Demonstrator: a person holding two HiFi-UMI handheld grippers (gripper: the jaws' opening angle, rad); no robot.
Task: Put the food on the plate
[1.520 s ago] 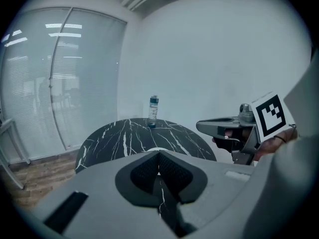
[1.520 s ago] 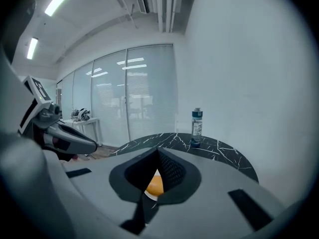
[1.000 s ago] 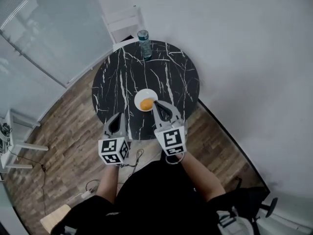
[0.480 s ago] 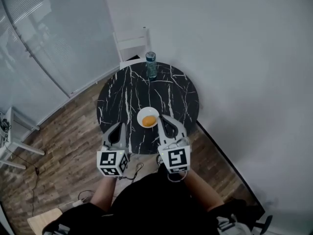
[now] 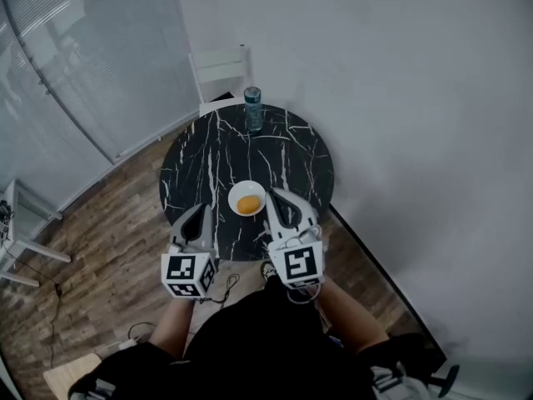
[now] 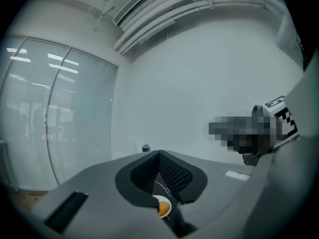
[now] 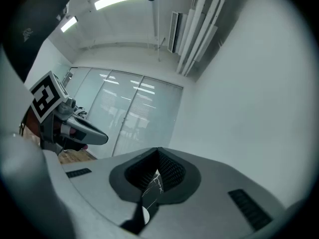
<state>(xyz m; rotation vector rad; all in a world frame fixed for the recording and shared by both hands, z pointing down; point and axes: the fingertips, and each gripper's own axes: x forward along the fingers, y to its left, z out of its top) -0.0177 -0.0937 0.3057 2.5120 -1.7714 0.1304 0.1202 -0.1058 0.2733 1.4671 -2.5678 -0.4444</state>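
A white plate (image 5: 247,199) with an orange piece of food (image 5: 248,203) on it sits near the front edge of the round black marble table (image 5: 283,152). My right gripper (image 5: 276,195) hovers just right of the plate, shut and holding nothing. My left gripper (image 5: 201,211) hangs over the table's front left edge, also shut and holding nothing. In the left gripper view, the plate (image 6: 163,201) and the food (image 6: 162,209) show below the closed jaws of the left gripper (image 6: 159,154). Under the right gripper (image 7: 158,151), only a white sliver of the plate (image 7: 145,214) shows.
A blue-capped bottle (image 5: 252,109) stands at the table's far edge, with a white chair (image 5: 221,69) behind it. A grey wall runs along the right, and glass panels with blinds (image 5: 83,65) stand at the left. Wooden floor (image 5: 100,223) surrounds the table; cables lie near my feet.
The head view has pulled back, so the table looks smaller and farther. Both grippers stay shut near the plate, and the food stays on the plate.
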